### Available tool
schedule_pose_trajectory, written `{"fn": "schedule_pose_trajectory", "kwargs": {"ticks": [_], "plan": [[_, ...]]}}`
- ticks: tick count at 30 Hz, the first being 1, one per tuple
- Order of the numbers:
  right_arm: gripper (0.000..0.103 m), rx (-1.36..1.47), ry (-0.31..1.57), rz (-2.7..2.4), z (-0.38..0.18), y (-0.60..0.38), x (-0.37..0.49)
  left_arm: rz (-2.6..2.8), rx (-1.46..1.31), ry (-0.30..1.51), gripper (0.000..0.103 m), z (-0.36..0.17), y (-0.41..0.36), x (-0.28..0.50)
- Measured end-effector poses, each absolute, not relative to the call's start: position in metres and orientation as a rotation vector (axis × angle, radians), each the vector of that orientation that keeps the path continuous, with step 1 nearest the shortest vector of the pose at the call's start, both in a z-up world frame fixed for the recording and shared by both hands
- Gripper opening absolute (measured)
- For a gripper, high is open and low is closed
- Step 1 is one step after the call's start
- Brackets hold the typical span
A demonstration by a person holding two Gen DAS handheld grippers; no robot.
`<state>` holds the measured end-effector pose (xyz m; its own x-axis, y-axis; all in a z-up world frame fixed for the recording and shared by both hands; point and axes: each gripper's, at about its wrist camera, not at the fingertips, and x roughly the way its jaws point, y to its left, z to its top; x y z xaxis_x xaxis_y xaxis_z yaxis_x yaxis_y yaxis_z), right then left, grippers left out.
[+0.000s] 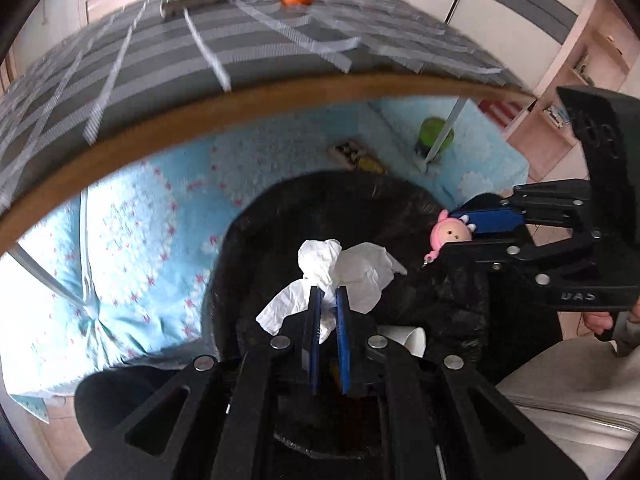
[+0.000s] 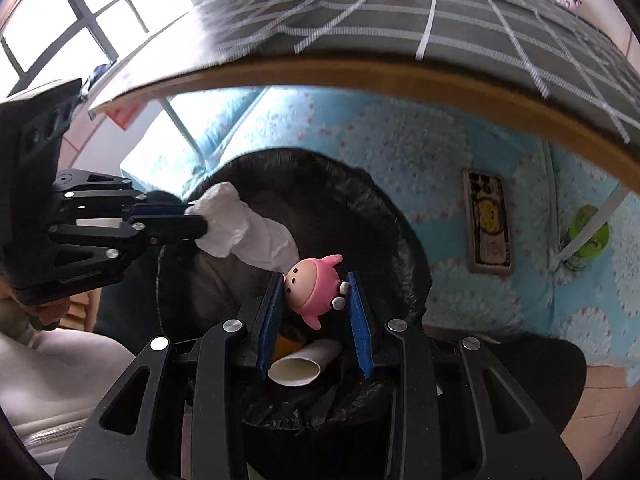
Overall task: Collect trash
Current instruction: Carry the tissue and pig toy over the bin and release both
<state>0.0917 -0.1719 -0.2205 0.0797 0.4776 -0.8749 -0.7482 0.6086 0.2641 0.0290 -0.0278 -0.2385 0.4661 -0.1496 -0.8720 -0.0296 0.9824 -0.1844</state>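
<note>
the left gripper is squeezing a white tissue and the right gripper is pinching a pink toy over the black bin, so next both jaws need opening.

White tissue, pink figure, black bin bag, blue flowered rug.

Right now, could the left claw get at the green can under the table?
Probably not as things stand. The left claw is shut on the crumpled tissue above the black-lined bin, and the green can stands beyond the bin beside a table leg. It would need to let go first.
</note>
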Motion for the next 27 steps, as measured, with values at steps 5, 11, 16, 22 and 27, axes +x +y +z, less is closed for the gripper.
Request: {"fn": "schedule_pose_trajectory", "kwargs": {"ticks": [5, 11, 16, 22, 27], "plan": [[0.032, -0.291, 1.219, 0.935, -0.236, -0.166, 0.092, -0.043, -0.207, 1.148, 0.008, -0.264, -0.027, 0.037], [0.032, -0.293, 1.265, 0.93, -0.253, -0.16, 0.097, 0.022, -0.235, 1.198, 0.008, -0.287, -0.024, 0.047], [0.032, -0.297, 1.291, 0.931, -0.261, -0.156, 0.1, 0.033, -0.242, 1.217, 0.008, -0.294, -0.021, 0.052], [0.032, -0.299, 1.318, 0.935, -0.271, -0.149, 0.104, -0.001, -0.258, 1.255, 0.009, -0.301, -0.025, 0.059], [0.033, -0.314, 1.313, 0.939, -0.272, -0.144, 0.104, -0.015, -0.254, 1.265, 0.014, -0.302, -0.029, 0.062]]}}
